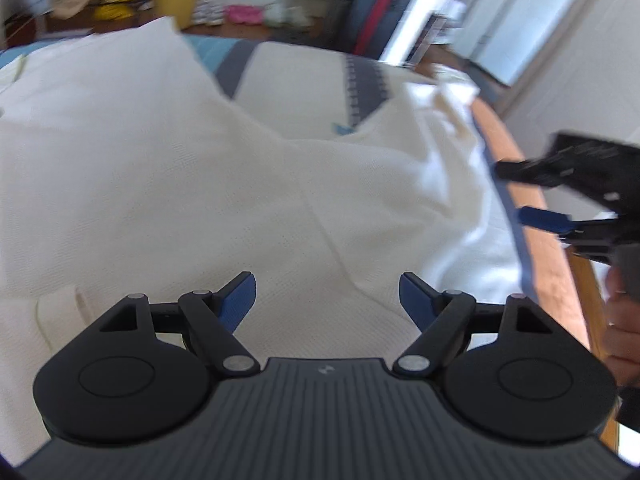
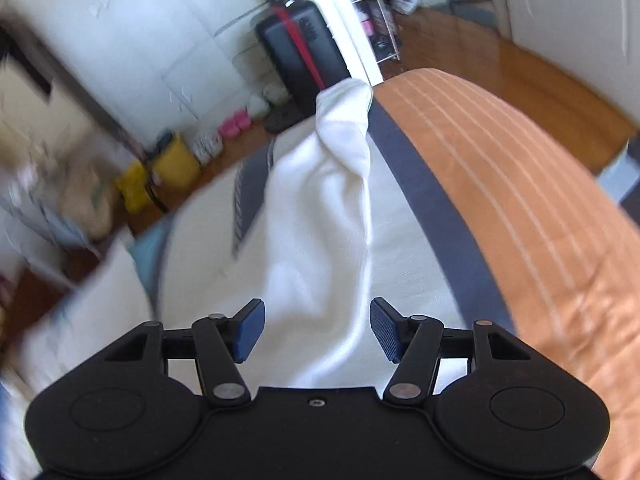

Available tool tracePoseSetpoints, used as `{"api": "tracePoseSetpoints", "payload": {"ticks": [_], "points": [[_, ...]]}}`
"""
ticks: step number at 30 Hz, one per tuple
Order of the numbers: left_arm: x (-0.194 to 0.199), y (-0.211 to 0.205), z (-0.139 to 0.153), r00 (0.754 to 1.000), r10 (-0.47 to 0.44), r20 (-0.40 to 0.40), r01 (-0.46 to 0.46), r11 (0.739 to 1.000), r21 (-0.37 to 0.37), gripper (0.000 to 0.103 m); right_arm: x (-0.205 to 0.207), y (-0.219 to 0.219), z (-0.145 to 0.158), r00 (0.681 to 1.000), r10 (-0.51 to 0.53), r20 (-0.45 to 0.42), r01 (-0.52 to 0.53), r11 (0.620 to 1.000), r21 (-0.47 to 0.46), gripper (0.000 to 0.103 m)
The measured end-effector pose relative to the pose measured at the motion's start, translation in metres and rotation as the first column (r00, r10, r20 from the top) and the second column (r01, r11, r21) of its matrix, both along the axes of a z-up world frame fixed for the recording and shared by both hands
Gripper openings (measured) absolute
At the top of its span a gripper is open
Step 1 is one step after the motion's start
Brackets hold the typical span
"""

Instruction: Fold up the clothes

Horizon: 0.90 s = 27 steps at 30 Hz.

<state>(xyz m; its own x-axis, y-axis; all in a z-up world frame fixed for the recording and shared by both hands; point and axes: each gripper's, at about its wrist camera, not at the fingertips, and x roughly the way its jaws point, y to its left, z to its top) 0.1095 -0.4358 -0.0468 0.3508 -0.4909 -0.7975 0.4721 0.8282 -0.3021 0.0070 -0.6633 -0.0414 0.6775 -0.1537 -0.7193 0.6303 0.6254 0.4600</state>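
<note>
A cream knit garment (image 1: 192, 168) lies spread over the bed, with folds and creases towards its right side. My left gripper (image 1: 327, 280) hovers just above its middle, open, with nothing between the blue pads. My right gripper (image 1: 520, 194) comes in from the right at the bed's edge, held by a hand (image 1: 622, 340). In the right wrist view a long white sleeve (image 2: 324, 216) of the garment runs away from me, bunched at its far end. The right gripper (image 2: 317, 304) stands open over the sleeve's near part, pads apart from the cloth.
The bed cover (image 2: 404, 264) is cream with a dark grey band (image 2: 436, 208) and an orange striped border (image 2: 520, 208) along the right edge. Beyond the bed stand a yellow bin (image 1: 178, 0), a dark suitcase (image 2: 304, 48), pink shoes (image 1: 244, 14) and a wooden floor (image 2: 480, 52).
</note>
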Motion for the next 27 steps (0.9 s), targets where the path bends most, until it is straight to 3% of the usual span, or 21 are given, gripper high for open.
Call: {"api": "tracePoseSetpoints", "payload": {"ticks": [5, 8, 9, 12, 15, 17, 19, 23, 24, 27], "points": [[-0.002, -0.010, 0.003, 0.996, -0.056, 0.070, 0.053, 0.998, 0.047, 0.075, 0.005, -0.021, -0.004, 0.997, -0.040, 0.058, 0.039, 0.999, 0.024, 0.061], [-0.001, -0.022, 0.005, 0.987, -0.132, 0.094, 0.130, 0.991, 0.035, 0.061, 0.013, -0.035, -0.019, 0.997, -0.020, 0.074, 0.017, 0.999, 0.040, 0.051], [-0.002, -0.027, 0.006, 0.979, -0.171, 0.113, 0.167, 0.985, 0.039, 0.057, 0.014, -0.040, -0.024, 0.996, -0.018, 0.083, 0.014, 0.998, 0.055, 0.043], [-0.005, -0.045, 0.007, 0.937, -0.306, 0.168, 0.299, 0.952, 0.062, 0.046, 0.012, -0.051, -0.033, 0.994, -0.010, 0.113, 0.000, 0.996, 0.087, 0.033], [-0.002, -0.059, 0.000, 0.904, -0.405, 0.140, 0.402, 0.914, 0.048, 0.046, 0.012, -0.054, -0.034, 0.995, 0.019, 0.100, -0.024, 0.998, 0.058, 0.034], [0.003, -0.065, -0.009, 0.895, -0.438, 0.085, 0.438, 0.899, 0.013, 0.049, 0.013, -0.054, -0.037, 0.997, 0.019, 0.077, -0.021, 0.999, 0.028, 0.044], [0.008, -0.067, -0.021, 0.902, -0.430, 0.030, 0.431, 0.902, -0.013, 0.051, 0.018, -0.056, -0.045, 0.997, 0.025, 0.070, -0.027, 0.999, 0.021, 0.055], [0.018, -0.060, -0.036, 0.922, -0.387, -0.030, 0.383, 0.919, -0.092, 0.051, 0.034, -0.057, -0.070, 0.995, 0.061, 0.085, -0.061, 0.998, -0.003, 0.053], [0.021, -0.058, -0.038, 0.927, -0.373, -0.048, 0.366, 0.924, -0.107, 0.047, 0.038, -0.055, -0.073, 0.992, 0.069, 0.106, -0.063, 0.997, -0.054, 0.052], [0.026, -0.059, -0.038, 0.932, -0.358, -0.050, 0.355, 0.933, -0.068, 0.017, 0.062, -0.057, -0.073, 0.989, 0.119, 0.086, -0.102, 0.979, -0.179, 0.041]]}}
